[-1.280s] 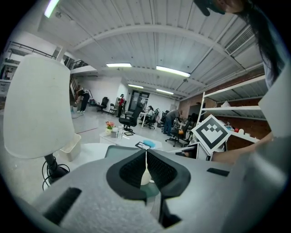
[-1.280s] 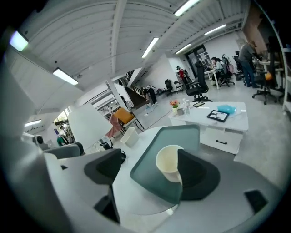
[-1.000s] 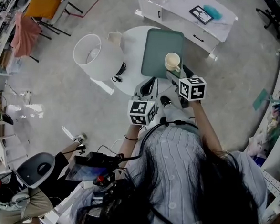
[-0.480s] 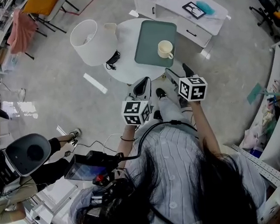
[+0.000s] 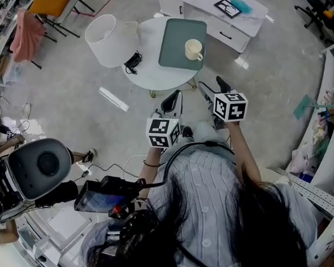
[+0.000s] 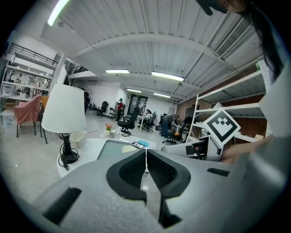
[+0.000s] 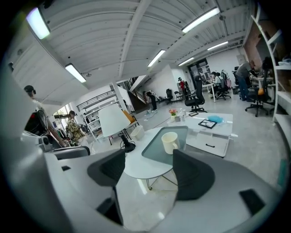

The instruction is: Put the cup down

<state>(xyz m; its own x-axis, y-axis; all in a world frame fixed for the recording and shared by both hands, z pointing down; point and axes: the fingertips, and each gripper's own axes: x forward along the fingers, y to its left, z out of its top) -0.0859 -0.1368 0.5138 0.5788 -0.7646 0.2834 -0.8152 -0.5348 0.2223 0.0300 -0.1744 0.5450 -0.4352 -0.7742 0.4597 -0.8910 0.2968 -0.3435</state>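
Note:
The cream cup (image 5: pixel 193 49) stands upright on the green tray (image 5: pixel 175 44), which lies on the round white table (image 5: pixel 151 77). My right gripper (image 5: pixel 212 88) hangs well short of the table and apart from the cup. In the right gripper view the cup (image 7: pixel 169 142) sits far beyond my right gripper (image 7: pixel 150 170), whose jaws are closing with nothing between them. My left gripper (image 5: pixel 172 101) is beside it, also off the table. The left gripper view shows my left gripper (image 6: pixel 146 166) shut and empty, with the tray (image 6: pixel 113 148) beyond.
A white lamp (image 5: pixel 106 40) with a black base and cord stands on the table's left side, with a small bin (image 5: pixel 130 29) behind it. A low white cabinet (image 5: pixel 227 12) stands beyond the table. A seated person (image 5: pixel 38 167) is at the left, and shelving at the right edge.
Both grippers have drawn back from the table, which now lies farther off. The cup, close to the right gripper a second ago, stays on the tray.

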